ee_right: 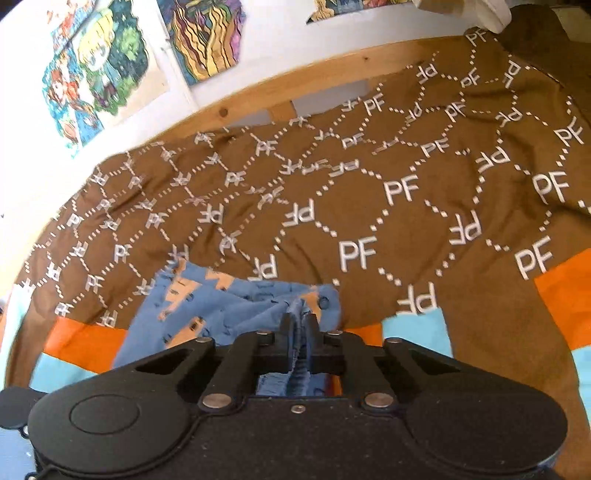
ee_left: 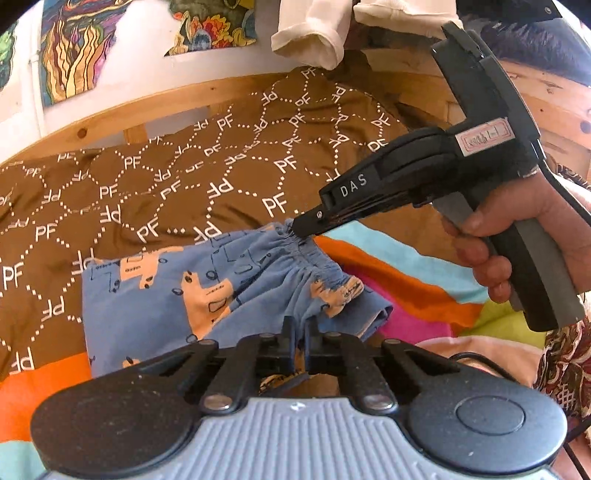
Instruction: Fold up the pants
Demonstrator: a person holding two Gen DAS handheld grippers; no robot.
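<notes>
On the brown PF-patterned bedspread (ee_right: 388,221), the small blue printed pants (ee_left: 155,295) are pinched at the gathered waistband (ee_left: 314,254) by the right gripper (ee_right: 300,325), while the left gripper (ee_left: 300,332) is clamped nearly closed on their hem.

Brown quilt (ee_right: 369,206) with white dotted hexagons and "PF" letters: covers most of my bed. Striped blanket (ee_left: 402,284), orange, turquoise, pink and lime: lies partly under the quilt's near edge. Pine bed rail (ee_right: 258,94): runs just behind the quilt. Colourful drawings (ee_right: 99,70): pinned on the white wall above the quilt. Cream garment (ee_left: 310,33): hangs above the quilt's far corner.
</notes>
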